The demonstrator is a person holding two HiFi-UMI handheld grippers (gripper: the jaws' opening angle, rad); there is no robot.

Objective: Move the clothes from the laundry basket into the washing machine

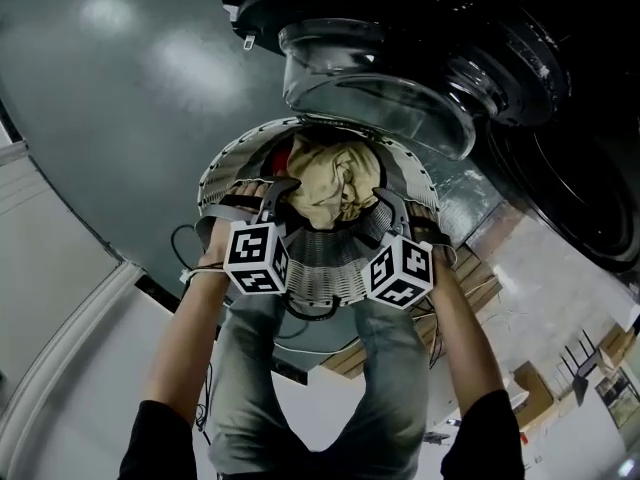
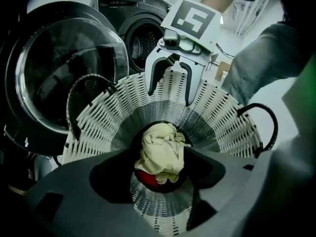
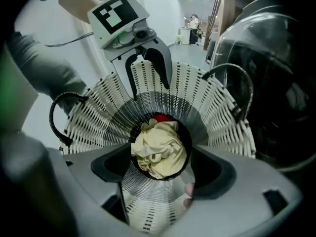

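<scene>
Step in hand: the reach into the white slatted laundry basket (image 2: 98,125) for a pick. The left gripper (image 3: 149,85) and right gripper (image 2: 170,90) hang side by side at its rim, both with jaws wide apart and nothing between them. A cream garment (image 1: 330,183) lies crumpled at the bottom over a red item (image 2: 148,177) (mostly covered). Next move likely calls for going deeper and closing on the cream cloth. The narrowing basket walls crowd two grippers, and the washing machine's open glass door (image 1: 380,78) stands close beside.

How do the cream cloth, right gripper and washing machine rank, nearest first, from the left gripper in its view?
1. cream cloth, low in the basket.
2. right gripper, over the far rim.
3. washing machine, behind it.
</scene>
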